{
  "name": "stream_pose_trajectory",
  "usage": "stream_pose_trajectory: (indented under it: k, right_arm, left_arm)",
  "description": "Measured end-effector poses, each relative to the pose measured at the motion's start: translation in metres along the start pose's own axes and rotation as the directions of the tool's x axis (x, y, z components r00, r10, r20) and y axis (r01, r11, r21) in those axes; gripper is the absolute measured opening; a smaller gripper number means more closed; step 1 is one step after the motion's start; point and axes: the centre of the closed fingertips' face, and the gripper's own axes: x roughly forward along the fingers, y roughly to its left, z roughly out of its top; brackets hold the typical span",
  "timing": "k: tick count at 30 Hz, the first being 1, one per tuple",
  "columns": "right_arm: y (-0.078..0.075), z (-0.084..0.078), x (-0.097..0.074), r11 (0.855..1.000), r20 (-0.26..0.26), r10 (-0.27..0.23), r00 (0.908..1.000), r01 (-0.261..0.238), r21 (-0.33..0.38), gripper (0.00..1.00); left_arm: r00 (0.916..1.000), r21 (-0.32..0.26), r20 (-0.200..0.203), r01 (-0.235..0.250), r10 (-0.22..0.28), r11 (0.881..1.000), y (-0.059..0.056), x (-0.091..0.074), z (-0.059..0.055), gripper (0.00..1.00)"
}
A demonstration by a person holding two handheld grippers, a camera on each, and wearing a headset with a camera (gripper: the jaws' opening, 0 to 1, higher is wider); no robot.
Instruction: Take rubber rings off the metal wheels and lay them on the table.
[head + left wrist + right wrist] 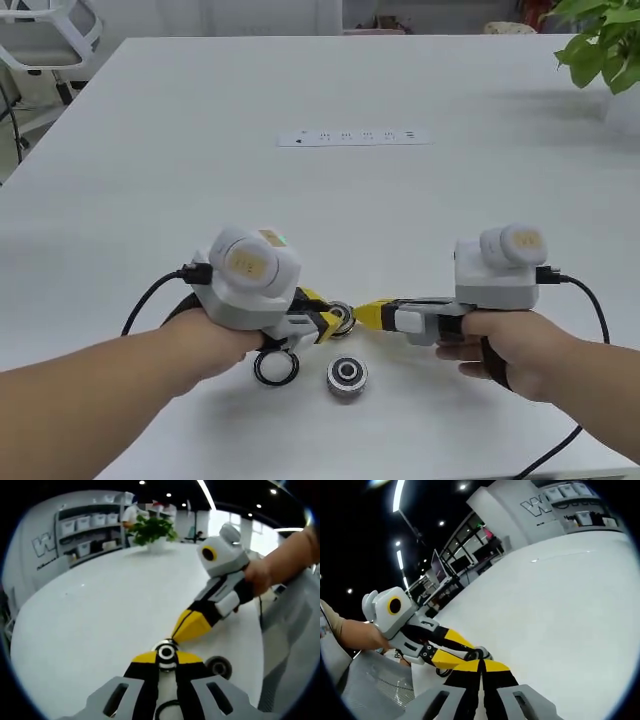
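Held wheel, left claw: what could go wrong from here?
1. The left claw pinches the held wheel at its very tips; a pull from the right claw may twist it free.
2. The right claw's shut tips meet the wheel's rim; whether they grip rubber is unclear, so they might slip.
3. A dropped wheel could hit the loose wheel or rubber ring lying nearby.

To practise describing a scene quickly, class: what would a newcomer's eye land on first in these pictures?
First, two yellow-tipped tools meet near the front edge of the white table: the left tongs grip a small metal wheel, and the tip of the right tongs reaches its rim. Just in front of them, a loose black rubber ring and a second metal wheel lie side by side on the table.
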Motion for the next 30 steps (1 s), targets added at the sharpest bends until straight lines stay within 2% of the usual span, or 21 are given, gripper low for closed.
stream_pose_trajectory:
  k: [11, 30]
  right_arm:
    - [0.004, -0.002, 0.001, 1.000, -0.017, 0.020, 0.9997, -0.020, -0.001, 0.00]
    - [0.010, 0.001, 0.003, 0.998, -0.002, 0.057, 0.9984, -0.057, 0.037, 0.00]
  left_arm:
    - [1.0000, 0.009, 0.000, -0.001, 0.001, 1.000, -0.001, 0.000, 0.000, 0.11]
    - [1.0000, 0.021, 0.007, -0.003, 0.003, 1.000, -0.001, 0.000, 0.000, 0.11]
